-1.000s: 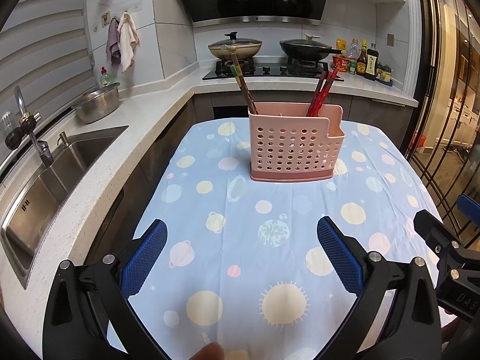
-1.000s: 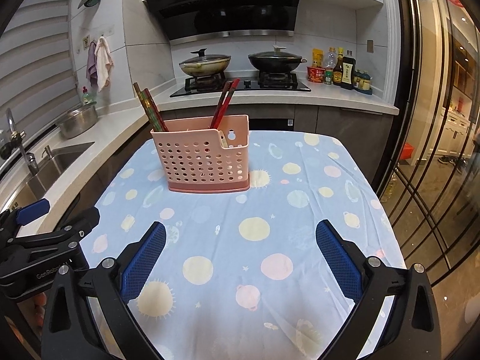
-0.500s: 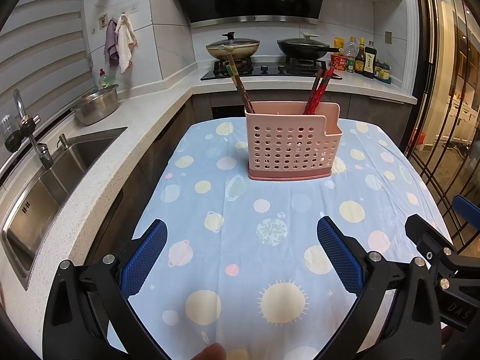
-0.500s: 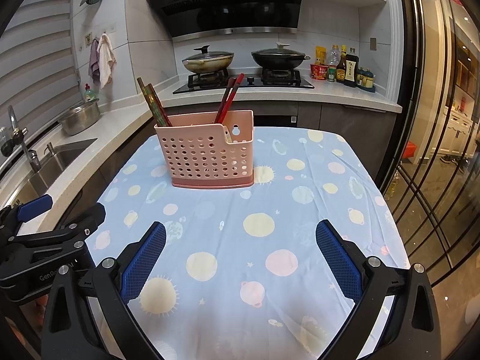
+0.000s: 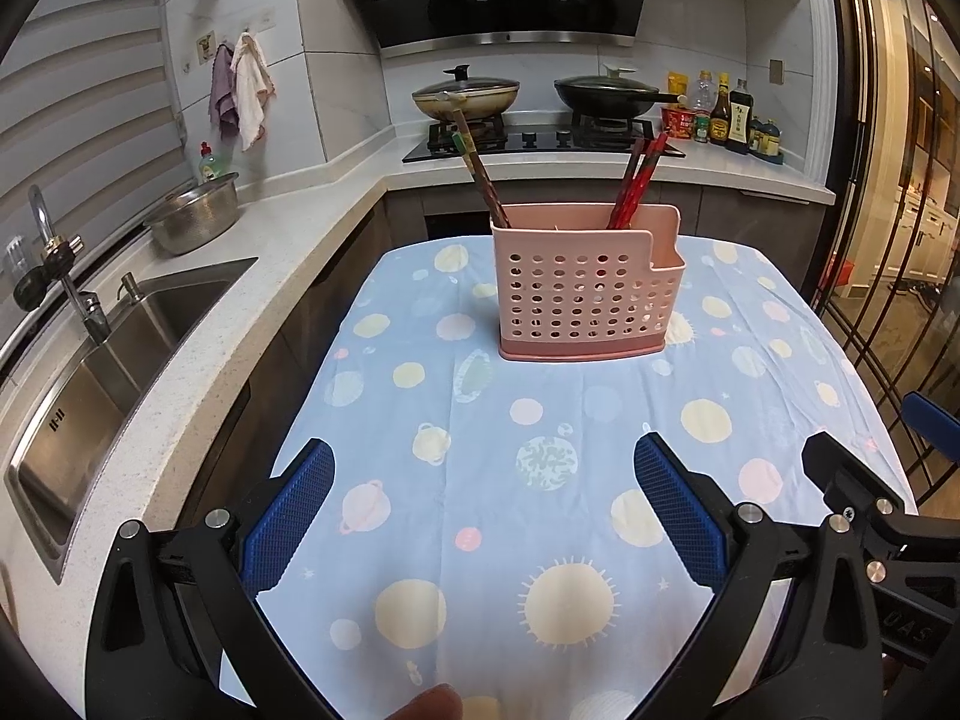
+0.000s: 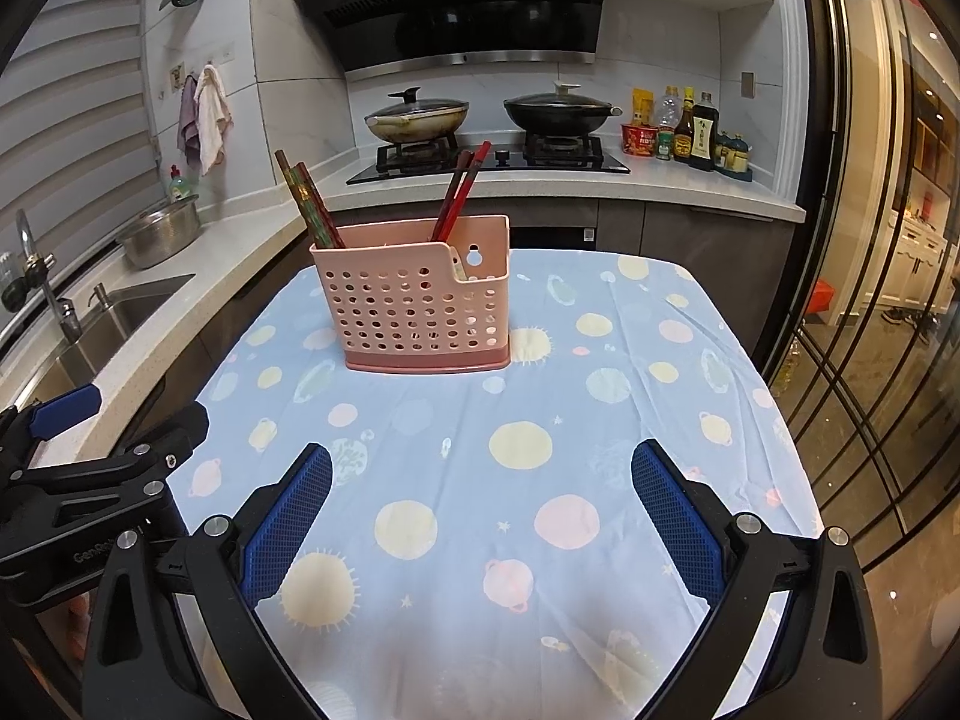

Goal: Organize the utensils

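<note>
- The left tongs (image 5: 483, 516) hang low over the near end of the surface (image 5: 600, 420), blue pads spread wide with nothing between them.
- The right tongs (image 6: 480, 516) are likewise spread and carry nothing, held just beside the left tongs over the same near edge.
- A pink perforated utensil holder (image 5: 585, 294) stands upright on the far half of the surface, well apart from both tongs.
- Dark patterned chopsticks (image 5: 480, 180) lean out of the holder's left end, tips tilted to the left.
- Red chopsticks (image 5: 639, 180) stand toward the holder's right side, tilted to the right.
- A lower notched compartment (image 6: 477, 276) sits at the holder's right end; what it contains is hard to make out.
- The surface wears a blue cloth printed with planets and suns.
- Behind it, two lidded pans (image 6: 417, 117) sit on the stove.
- A steel sink (image 5: 90, 372) lies to the left.
</note>
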The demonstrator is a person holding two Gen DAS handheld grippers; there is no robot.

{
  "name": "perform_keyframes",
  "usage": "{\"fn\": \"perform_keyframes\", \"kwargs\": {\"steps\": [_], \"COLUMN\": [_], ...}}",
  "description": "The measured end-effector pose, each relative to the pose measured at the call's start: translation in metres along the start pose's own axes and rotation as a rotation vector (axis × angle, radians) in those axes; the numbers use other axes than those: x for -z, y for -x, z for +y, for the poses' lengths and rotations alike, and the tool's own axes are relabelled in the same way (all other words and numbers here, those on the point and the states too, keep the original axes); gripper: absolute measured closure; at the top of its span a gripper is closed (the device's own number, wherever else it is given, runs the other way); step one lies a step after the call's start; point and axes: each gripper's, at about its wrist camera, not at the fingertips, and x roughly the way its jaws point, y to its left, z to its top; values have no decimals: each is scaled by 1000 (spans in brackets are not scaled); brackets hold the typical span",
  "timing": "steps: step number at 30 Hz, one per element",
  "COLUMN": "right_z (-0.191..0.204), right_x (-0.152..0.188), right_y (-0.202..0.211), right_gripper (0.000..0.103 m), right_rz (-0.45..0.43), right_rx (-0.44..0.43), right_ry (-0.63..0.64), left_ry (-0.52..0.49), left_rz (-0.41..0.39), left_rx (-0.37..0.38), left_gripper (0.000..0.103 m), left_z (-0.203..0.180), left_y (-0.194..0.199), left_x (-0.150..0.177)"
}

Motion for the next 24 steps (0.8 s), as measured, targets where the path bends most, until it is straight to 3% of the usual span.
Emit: {"fn": "perform_keyframes", "kwargs": {"steps": [24], "right_z": [-4], "right_x": [2], "right_y": [-5], "right_gripper": [6], "right_rz": [19], "right_rx": [2], "right_ry": [-9], "left_ry": [21], "left_rz": [14], "left_rx": [-31], "left_gripper": [7], "left_z": [15], "left_y": [-8], "left_x": [1]}}
